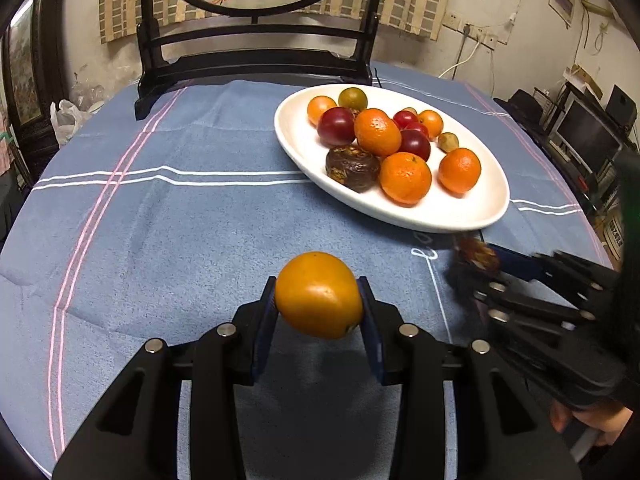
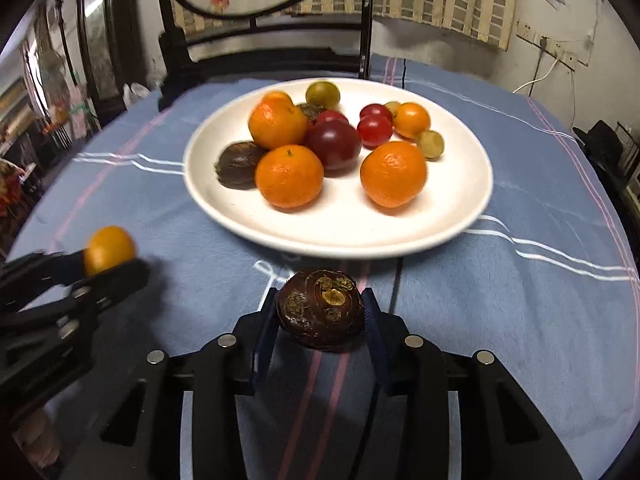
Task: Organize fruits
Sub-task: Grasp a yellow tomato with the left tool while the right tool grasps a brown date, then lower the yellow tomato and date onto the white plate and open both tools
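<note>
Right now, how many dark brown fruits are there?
2. One lies on the plate at its left edge; the other is clamped in the right gripper, in front of the plate. More could be hidden under the piled fruit.

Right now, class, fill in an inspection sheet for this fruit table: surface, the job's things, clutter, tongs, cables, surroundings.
Surface: round table under a blue striped cloth.
Job's things: white plate holding oranges, red plums, small green fruits and one dark brown fruit; a yellow-orange fruit and a second brown fruit are off the plate.
Clutter: nothing seen on the cloth.
Tongs: left tongs shut on the yellow-orange fruit; right tongs shut on the brown fruit.
Cables: white cable hanging from wall sockets.
Surroundings: dark wooden stand at the table's far edge, monitor at right.
</note>
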Available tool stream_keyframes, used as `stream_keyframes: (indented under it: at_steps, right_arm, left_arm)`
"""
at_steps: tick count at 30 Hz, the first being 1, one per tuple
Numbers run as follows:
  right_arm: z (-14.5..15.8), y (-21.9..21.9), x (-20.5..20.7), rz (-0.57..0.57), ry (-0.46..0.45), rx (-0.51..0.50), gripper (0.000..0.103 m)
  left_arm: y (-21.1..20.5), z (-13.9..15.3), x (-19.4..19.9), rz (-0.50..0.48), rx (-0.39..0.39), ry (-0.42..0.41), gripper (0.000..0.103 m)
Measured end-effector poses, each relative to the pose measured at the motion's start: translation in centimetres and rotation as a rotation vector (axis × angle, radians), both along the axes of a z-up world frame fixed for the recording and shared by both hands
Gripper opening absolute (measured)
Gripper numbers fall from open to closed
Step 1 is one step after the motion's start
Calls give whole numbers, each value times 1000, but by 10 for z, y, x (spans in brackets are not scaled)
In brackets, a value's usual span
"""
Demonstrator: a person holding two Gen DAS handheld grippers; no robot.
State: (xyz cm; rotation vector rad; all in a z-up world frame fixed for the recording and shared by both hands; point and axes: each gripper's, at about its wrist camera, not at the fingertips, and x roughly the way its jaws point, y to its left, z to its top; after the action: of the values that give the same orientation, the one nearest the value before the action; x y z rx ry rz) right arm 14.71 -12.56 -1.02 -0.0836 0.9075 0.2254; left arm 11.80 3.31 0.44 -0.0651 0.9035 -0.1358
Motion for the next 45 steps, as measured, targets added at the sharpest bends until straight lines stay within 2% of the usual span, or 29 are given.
stream_keyframes:
  at_steps: [4, 9, 14, 16, 22, 26, 34, 39, 41, 43, 45]
  right_arm:
    - [13, -21, -27, 4, -31, 41, 41]
    - [23, -49, -48, -21, -56, 60, 41]
    - [40, -64, -52, -11, -93, 70, 41]
    - [51, -67, -47, 0, -123, 66, 41]
    - [75, -57, -9, 36, -210, 47, 41]
    - [71, -49, 30, 44, -200, 41, 41]
    - [56, -44, 91, 29, -185, 30, 42]
    - [41, -38, 108, 37, -161, 24, 44]
    - [39, -36, 109, 45, -167, 32, 55]
    - [41, -35, 103, 48, -189, 25, 54]
    - [42, -36, 97, 50, -201, 19, 54]
  left_arm:
    - [-2, -3, 1, -12, -12, 16, 38]
    - [-13, 0, -6, -47, -14, -4, 38]
    - [-20, 24, -8, -77, -89, 0, 38]
    - [-25, 38, -3, -90, -83, -16, 38]
    - [-49, 69, 48, -92, -17, -48, 38]
    - [-61, 77, 88, -71, 18, -57, 38]
    - [-77, 66, 148, -27, 91, -48, 38]
    - [-80, 52, 168, -4, 108, -36, 38]
    - [-81, 48, 172, 5, 111, -33, 46]
    - [-79, 51, 168, 25, 112, -72, 74]
    - [-79, 55, 160, 36, 124, -117, 76]
